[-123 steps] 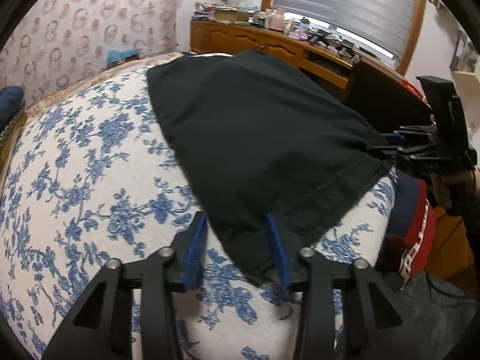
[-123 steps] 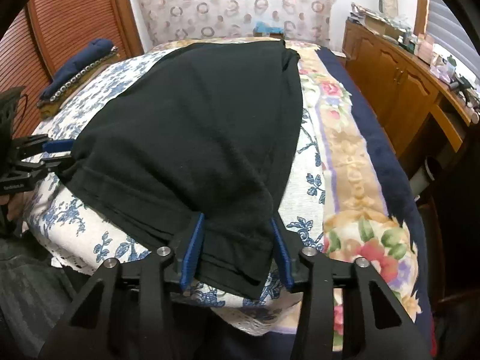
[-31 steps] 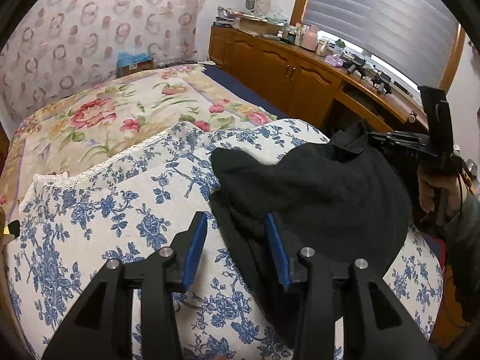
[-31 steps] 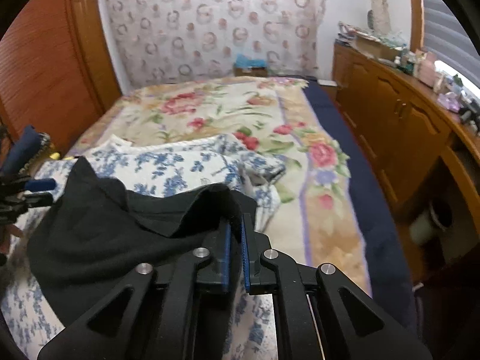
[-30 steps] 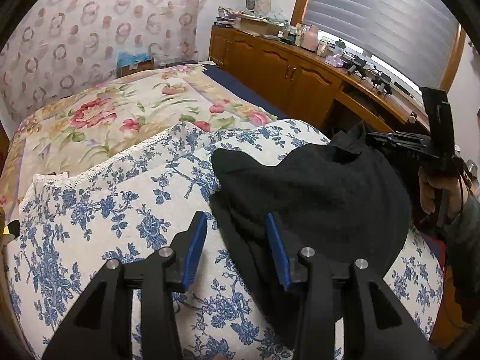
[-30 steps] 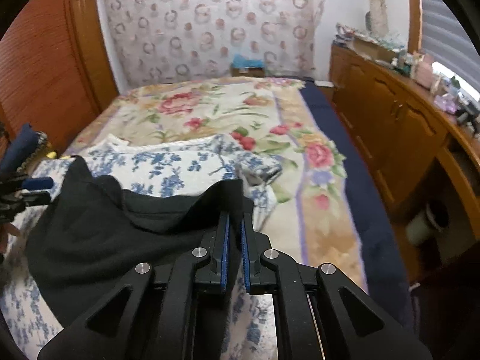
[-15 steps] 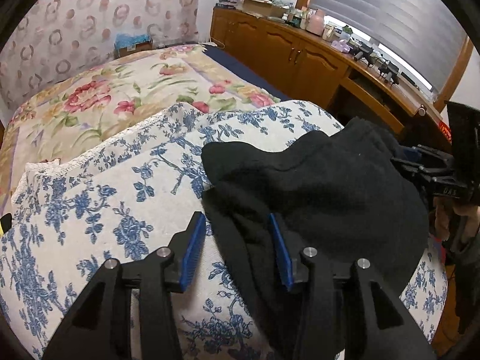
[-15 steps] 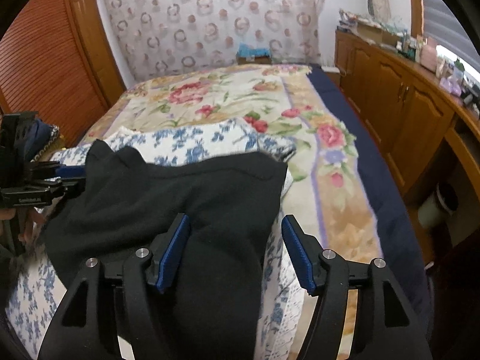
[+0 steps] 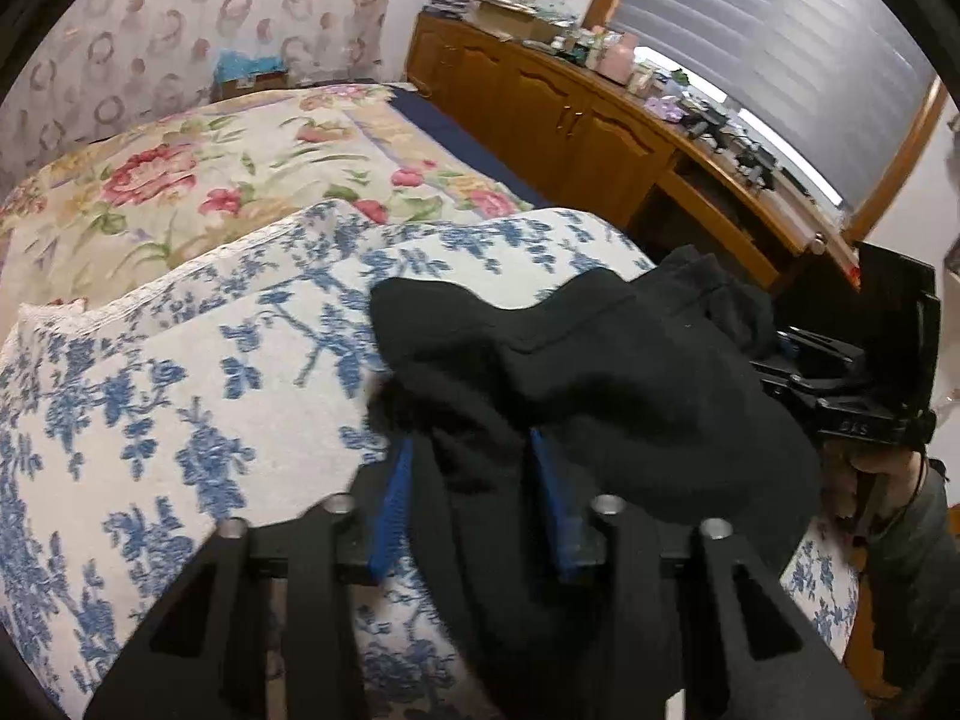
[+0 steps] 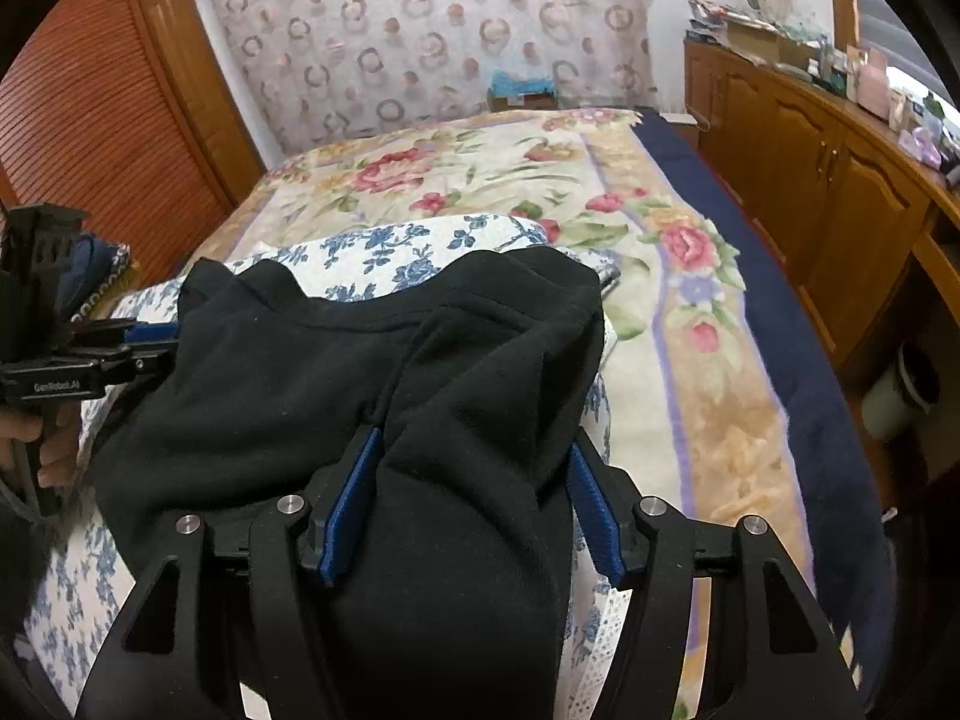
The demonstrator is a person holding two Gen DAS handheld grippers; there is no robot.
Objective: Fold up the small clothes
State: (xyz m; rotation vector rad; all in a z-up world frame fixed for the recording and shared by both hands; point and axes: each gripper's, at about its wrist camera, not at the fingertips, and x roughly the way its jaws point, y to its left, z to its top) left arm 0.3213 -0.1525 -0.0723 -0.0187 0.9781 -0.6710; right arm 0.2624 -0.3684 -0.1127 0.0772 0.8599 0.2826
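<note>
Lying bunched on the blue-flowered cover [image 9: 180, 396], the black garment [image 9: 600, 384] fills the near part of both views. In the left wrist view the left gripper [image 9: 474, 486] has its blue pads part-way apart with a fold of the garment between them; its jaws have just been closing, and whether the pads press the cloth cannot be told, as that part is blurred. In the right wrist view the right gripper [image 10: 474, 498] stands with its jaws wide apart, a thick hump of the garment between them and draped over the gripper's body toward the camera; the pads sit beside the cloth without squeezing it. These jaws have just eased in a little after opening.

Each gripper shows at the edge of the other's view, at the garment's far side, with a hand [image 10: 48, 450] on its grip.

Beyond the garment, the cover ends on a rose-patterned blanket [image 10: 480, 180] that spreads up the bed to a wall curtain with ring prints [image 10: 420, 30]. A wooden cabinet [image 10: 828, 168] with clutter on top runs along the right side, under a blind [image 9: 780, 48].
</note>
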